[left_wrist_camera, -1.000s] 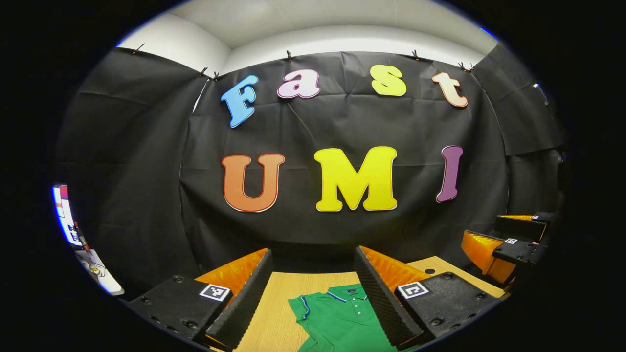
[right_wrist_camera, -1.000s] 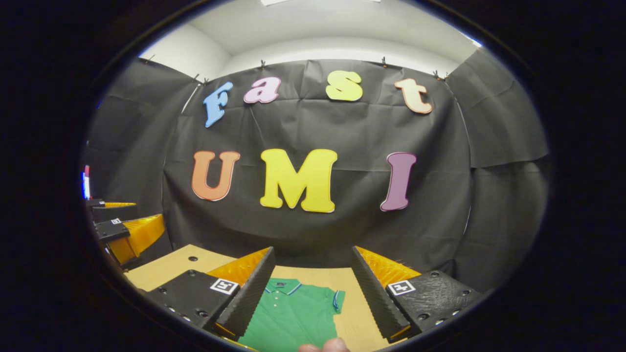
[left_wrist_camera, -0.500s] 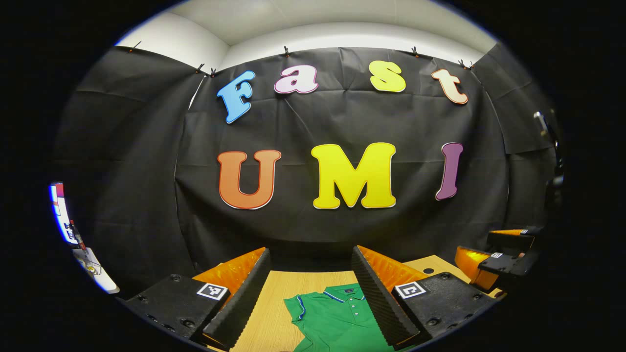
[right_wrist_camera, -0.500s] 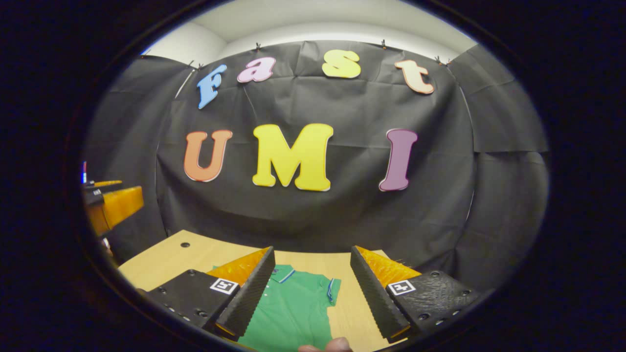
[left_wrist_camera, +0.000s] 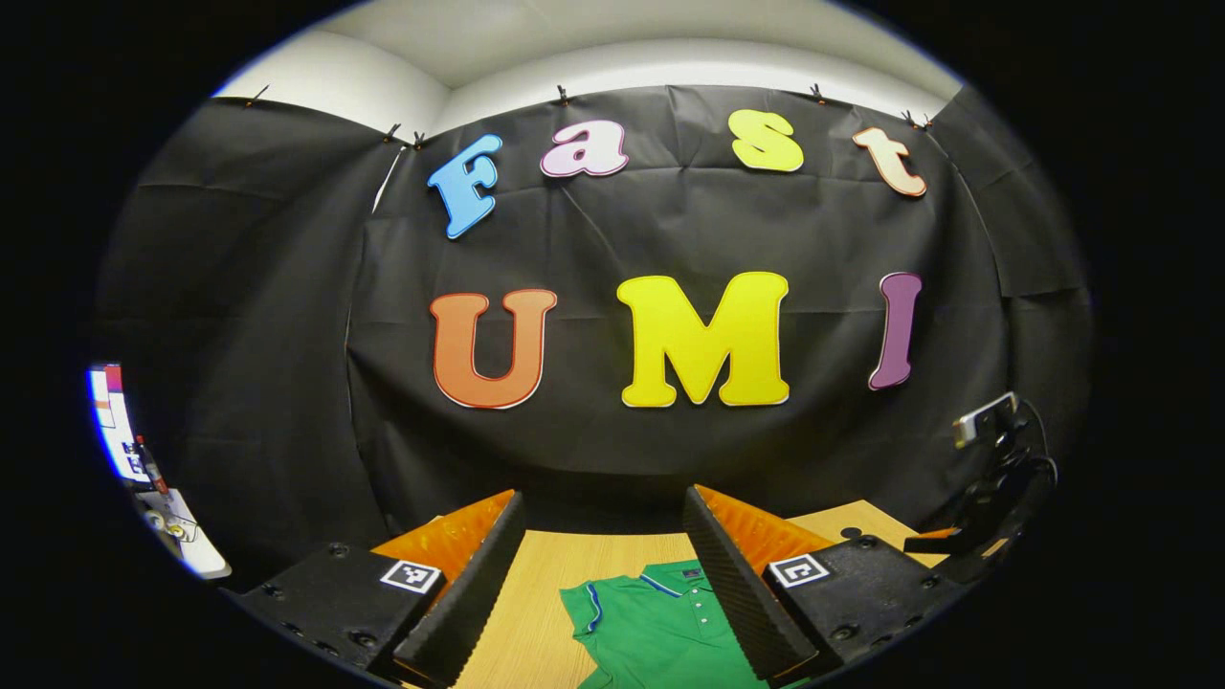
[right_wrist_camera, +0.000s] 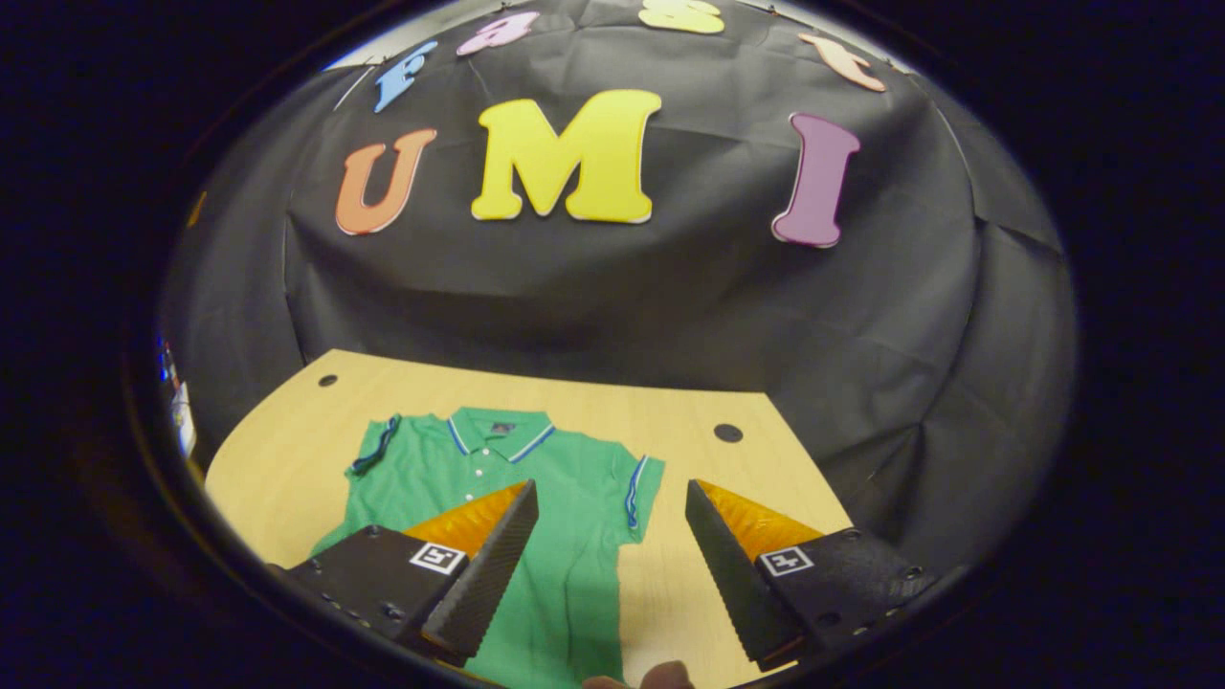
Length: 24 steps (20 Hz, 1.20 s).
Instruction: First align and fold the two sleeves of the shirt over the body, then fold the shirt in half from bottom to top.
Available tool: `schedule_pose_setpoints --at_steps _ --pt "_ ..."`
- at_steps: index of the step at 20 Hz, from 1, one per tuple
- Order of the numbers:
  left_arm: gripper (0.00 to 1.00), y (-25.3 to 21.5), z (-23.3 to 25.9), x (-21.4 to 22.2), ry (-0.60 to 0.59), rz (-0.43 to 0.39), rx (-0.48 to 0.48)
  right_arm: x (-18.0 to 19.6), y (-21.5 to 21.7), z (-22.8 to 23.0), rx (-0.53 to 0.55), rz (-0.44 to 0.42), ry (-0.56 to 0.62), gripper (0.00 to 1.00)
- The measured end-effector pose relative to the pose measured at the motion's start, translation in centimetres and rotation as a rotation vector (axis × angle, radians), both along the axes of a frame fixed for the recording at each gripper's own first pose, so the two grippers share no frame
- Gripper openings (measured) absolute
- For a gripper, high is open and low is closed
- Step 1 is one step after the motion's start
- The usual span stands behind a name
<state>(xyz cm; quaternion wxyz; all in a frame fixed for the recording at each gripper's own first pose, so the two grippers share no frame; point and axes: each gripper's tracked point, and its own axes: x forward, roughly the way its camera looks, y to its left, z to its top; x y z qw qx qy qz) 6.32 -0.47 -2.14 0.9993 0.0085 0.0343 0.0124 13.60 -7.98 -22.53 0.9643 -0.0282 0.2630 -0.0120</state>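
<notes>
Green shirt lies flat beneath left gripper and right gripper, both spread wide, holding nothing.

- Left gripper: jaws spread wide, level, holding nothing.
- Right gripper: jaws wide apart, tilted downward; perhaps a fingertip below.

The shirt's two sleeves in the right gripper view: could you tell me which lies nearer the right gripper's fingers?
The sleeve toward the table's black hole, just above the open right gripper; the other sleeve lies farther away.
</notes>
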Motion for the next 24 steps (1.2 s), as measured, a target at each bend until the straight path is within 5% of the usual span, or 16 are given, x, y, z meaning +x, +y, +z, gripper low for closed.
schedule_pose_setpoints --at_steps 16,19,20,23,24 --pt "1.0 -1.4 0.1 4.4 0.015 0.038 0.051 9.5 -3.5 -16.5 -0.007 -0.003 0.321 0.96" --pt "1.0 -1.5 0.0 4.9 0.022 0.043 0.048 9.7 -3.7 -17.5 0.034 -0.01 0.367 0.72" --pt "1.0 -1.7 -0.2 5.0 0.028 0.042 0.046 9.7 -3.7 -18.0 0.045 -0.003 0.394 0.55" --pt "1.0 -2.0 0.4 5.2 0.021 0.043 0.045 9.8 -3.9 -18.4 0.118 -0.053 0.435 0.28" --pt "1.0 -2.0 0.4 5.2 0.02 0.045 0.041 10.0 -4.0 -18.5 0.144 -0.066 0.442 0.07"
